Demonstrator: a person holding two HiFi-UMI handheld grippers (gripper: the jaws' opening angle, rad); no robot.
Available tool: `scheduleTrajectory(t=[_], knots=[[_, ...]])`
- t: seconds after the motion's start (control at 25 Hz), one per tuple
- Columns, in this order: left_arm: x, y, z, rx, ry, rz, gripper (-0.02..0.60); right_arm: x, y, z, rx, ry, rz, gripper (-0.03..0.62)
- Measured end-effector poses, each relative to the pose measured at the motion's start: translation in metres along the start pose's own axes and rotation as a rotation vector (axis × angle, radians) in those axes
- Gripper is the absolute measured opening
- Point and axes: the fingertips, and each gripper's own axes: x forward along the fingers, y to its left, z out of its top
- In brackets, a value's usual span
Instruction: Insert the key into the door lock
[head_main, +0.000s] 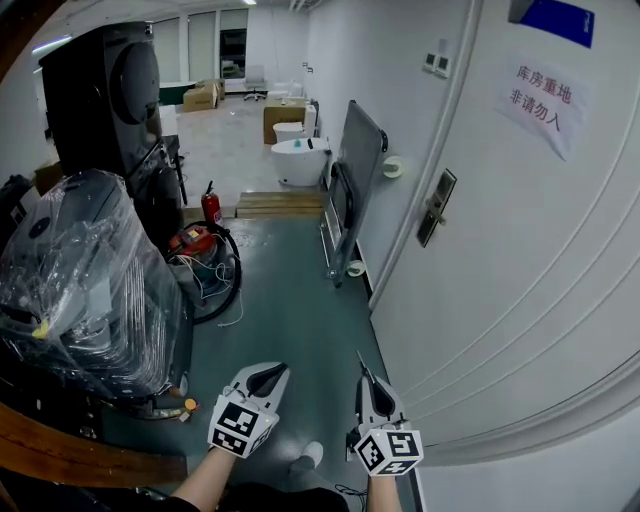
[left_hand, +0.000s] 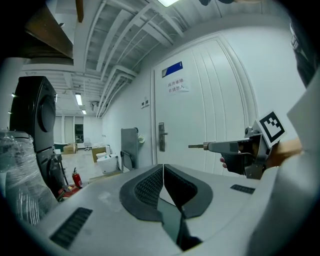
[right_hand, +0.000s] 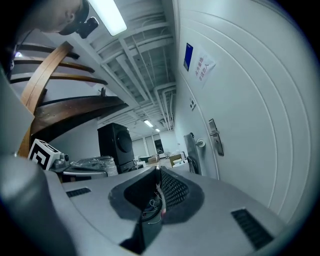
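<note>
We're in a hallway next to a white door (head_main: 520, 270), with both hands low in the head view. Our right hand-held gripper (head_main: 366, 382) is clamped down on the key (left_hand: 197, 146). In the left gripper view the thin metal blade pokes straight out past the jaw tips. The right gripper view shows those jaws squeezed together, with a loop of wire ring tucked in the gap behind them. Our left hand-held gripper (head_main: 263, 378) has its jaws pressed tip to tip with nothing between them. It hangs near the right one, not touching it.

The door lock (head_main: 435, 208) is a dark upright plate with a lever handle, sitting near the door's edge by the frame, up ahead of us. The key is well apart from it, out in the air over the grey-green floor (head_main: 290, 300), so it's not in the lock yet. We can't make out the keyhole itself from here, it's too small.

Other stuff: there's a paper sign (head_main: 543, 97) with red characters stuck on the door above the lock, and a blue plate (head_main: 558, 18) above that. A red fire extinguisher (head_main: 211, 206) stands down the hall, and a big plastic-wrapped machine (head_main: 85, 270) is on our left.
</note>
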Motion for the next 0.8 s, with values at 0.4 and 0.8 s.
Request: scheduleTrajectory(t=[0.4, 0.8], knots=[[0.113, 0.027, 0.044, 0.031, -0.015, 0.011, 0.017, 0.079, -0.088, 0.041, 0.020, -0.037, -0.004, 0.080], [0.183, 0.037, 0.058, 0.043, -0.018, -0.001, 0.017, 0.119, -0.140, 0.056, 0.042, -0.054, -0.018, 0.080]])
